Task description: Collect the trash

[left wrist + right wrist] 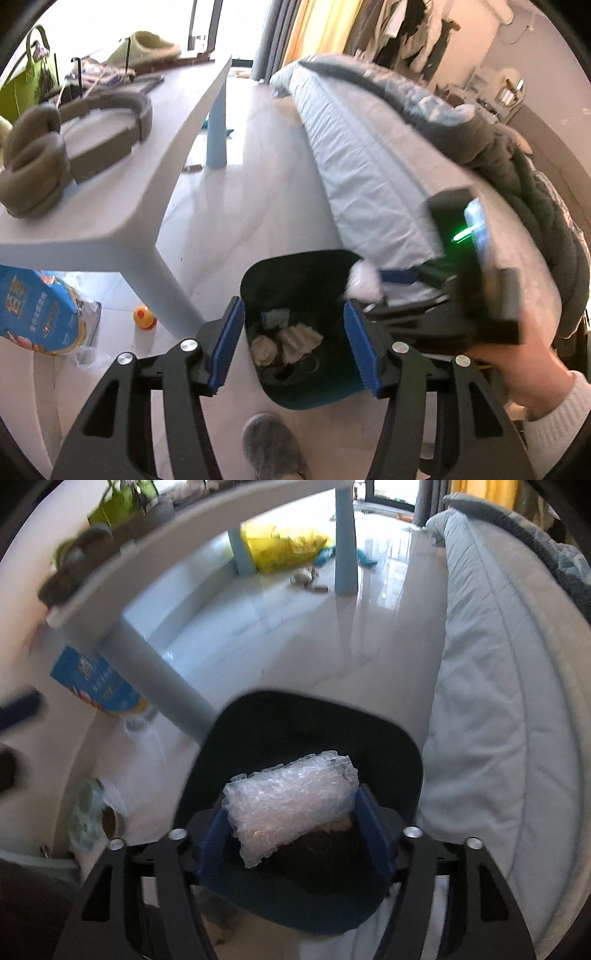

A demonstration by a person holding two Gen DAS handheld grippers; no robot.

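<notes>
Two hand-held tools over a dark waste bin (295, 391) that stands on the pale floor (266, 184), between a white surface (110, 221) and a bed (369, 166). Nearest, in the left wrist view, the left tool (294, 345) hangs above the bin's mouth with its blue pads (227, 343) parted and nothing between them; a grey slipper (271, 443) shows on the floor below it. Crumpled paper (291, 341) lies at the bottom of the bin. At the right edge, a hand (517, 373) in a white sleeve carries the right tool over the bin's far rim. In the right wrist view, the right tool (293, 827) grips a wad of bubble wrap (291, 805), tilted, its ends meeting both pads, directly above the open bin. Beside the bin, under the surface, stand a blue printed bag (37, 314) and a small yellow bottle (144, 317). On the surface rests a taupe padded band (74, 140), with a green bag (26, 88) behind it. Farther off, a yellow bag (280, 546) lies on the floor beyond the surface's blue legs (345, 546). A grey blanket (480, 122) is heaped on the bed, with curtains (321, 29) at the back.
</notes>
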